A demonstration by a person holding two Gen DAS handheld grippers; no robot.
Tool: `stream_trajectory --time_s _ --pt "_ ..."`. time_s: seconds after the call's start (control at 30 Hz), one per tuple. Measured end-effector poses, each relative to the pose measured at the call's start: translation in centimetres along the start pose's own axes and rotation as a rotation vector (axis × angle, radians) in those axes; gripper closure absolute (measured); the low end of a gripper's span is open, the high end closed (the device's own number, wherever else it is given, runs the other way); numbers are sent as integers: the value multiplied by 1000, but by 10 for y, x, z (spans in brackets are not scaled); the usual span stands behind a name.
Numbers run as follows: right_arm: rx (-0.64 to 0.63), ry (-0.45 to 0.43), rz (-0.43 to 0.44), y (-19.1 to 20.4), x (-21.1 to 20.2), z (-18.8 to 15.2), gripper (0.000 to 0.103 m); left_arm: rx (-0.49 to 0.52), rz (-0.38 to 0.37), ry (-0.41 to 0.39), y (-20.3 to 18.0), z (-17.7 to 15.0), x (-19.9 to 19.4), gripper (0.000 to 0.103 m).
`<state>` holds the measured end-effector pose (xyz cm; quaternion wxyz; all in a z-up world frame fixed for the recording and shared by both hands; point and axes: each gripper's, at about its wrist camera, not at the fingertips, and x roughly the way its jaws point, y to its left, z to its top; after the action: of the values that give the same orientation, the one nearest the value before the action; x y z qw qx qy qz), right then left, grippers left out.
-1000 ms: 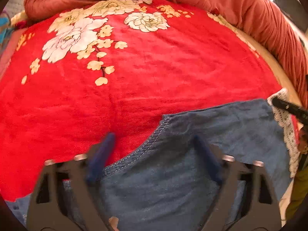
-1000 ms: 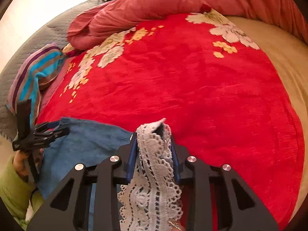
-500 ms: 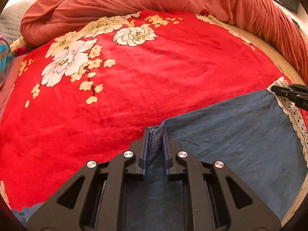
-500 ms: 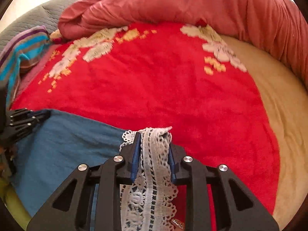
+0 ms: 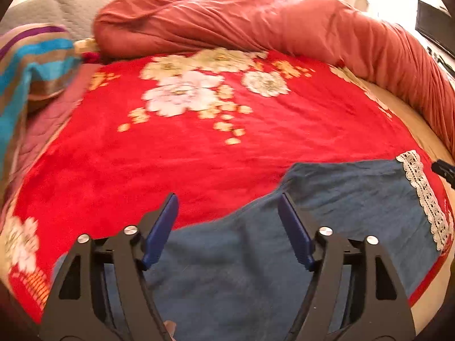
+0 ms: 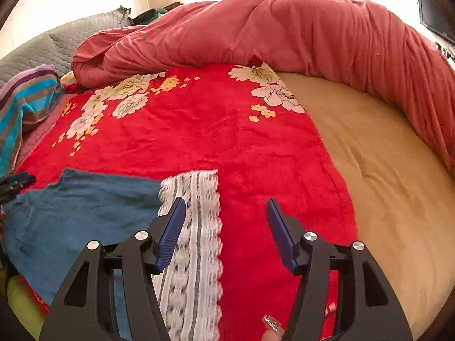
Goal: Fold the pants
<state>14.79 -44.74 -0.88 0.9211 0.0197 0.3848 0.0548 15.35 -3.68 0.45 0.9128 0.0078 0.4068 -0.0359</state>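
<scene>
The blue denim pants lie flat on the red floral blanket, with a white lace hem at the right end. My left gripper is open and empty just above the pants' upper edge near the crotch seam. In the right wrist view the pants lie at the left and the lace hem runs down the middle. My right gripper is open and empty, its left finger over the lace, its right finger over bare blanket.
A rolled salmon-red duvet borders the far side and right of the bed. A striped blue cloth and grey quilted pillow lie at the far left. Beige mattress sheet shows to the right of the blanket.
Both grippers were shut, the left on the denim edge and the right on the lace hem. Both have opened and let go; the pants now lie flat on the blanket.
</scene>
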Motion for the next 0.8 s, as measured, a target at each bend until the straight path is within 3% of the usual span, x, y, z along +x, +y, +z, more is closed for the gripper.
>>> stream_trajectory --time_s 0.1,0.17,0.2,0.27,0.4,0.5,0.57,0.63,0.67,0.7,0.8 --pt "-64 -21 -43 16 -13 -11 45 -6 25 -9 10 -16 -18 25" --pt "-86 -22 -28 25 -18 -15 44 2 54 -15 14 -26 -27 21" --pt "-94 -23 -20 29 -20 -16 29 3 61 -15 17 -30 -30 19" --pt "-129 -33 -13 43 -25 -20 23 -9 58 -5 21 -40 -36 16" --pt "-186 -29 57 76 -26 -24 23 5 25 14 15 -49 -42 16" --pt "-234 4 140 109 -20 -33 23 17 -45 35 0 -55 -40 16" --pt "-263 16 164 127 -17 -39 23 75 -64 55 -18 -60 -34 16" --pt "-297 41 199 143 -13 -46 23 129 -36 121 -30 -67 -18 16" --pt "-307 52 207 147 -11 -49 23 136 -25 200 -30 -73 -3 16" --pt "-318 69 216 151 -8 -51 23 128 -40 229 -27 -78 5 15" --pt "-312 149 214 148 8 -60 23 77 -82 208 -16 -77 2 15"
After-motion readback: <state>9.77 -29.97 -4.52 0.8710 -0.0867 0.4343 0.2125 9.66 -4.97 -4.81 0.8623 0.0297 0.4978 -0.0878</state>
